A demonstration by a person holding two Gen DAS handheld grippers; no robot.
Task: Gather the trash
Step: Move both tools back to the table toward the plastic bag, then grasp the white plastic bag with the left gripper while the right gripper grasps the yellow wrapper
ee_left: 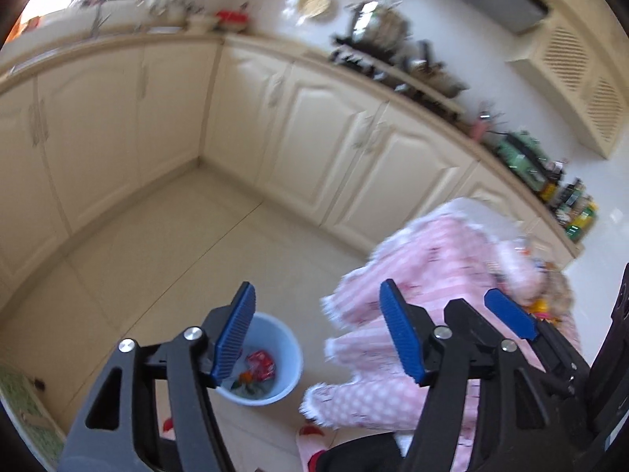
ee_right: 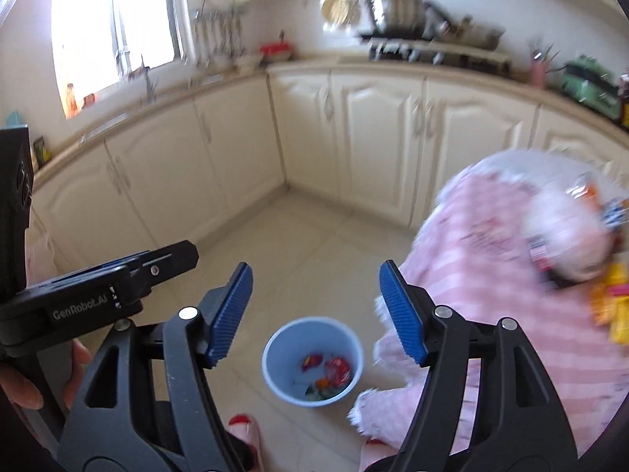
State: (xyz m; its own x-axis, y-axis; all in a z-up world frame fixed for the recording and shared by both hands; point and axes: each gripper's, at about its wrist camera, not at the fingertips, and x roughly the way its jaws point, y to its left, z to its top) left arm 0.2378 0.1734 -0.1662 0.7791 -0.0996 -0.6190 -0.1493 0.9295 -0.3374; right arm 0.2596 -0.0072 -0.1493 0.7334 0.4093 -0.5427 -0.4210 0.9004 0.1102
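A light blue bin (ee_left: 289, 358) (ee_right: 275, 358) stands on the tiled floor below both grippers, with red wrappers (ee_left: 261, 364) (ee_right: 338, 367) and other scraps inside. My left gripper (ee_left: 317, 295) hangs above it, open, with nothing between its fingers. My right gripper (ee_right: 316, 275) is also open and empty, above the bin. Yellow wrappers (ee_right: 609, 306) (ee_left: 540, 306) and a clear plastic bag (ee_right: 570, 228) lie on a table under a pink cloth (ee_left: 432, 259) (ee_right: 491, 244) to the right. The view is blurred.
Cream kitchen cabinets (ee_left: 314, 129) (ee_right: 373, 133) wrap around the floor, with a cluttered counter above. A hand (ee_right: 23, 385) holds the left gripper's body at the left edge of the right wrist view. Feet in red and pink slippers (ee_right: 243, 428) stand near the bin.
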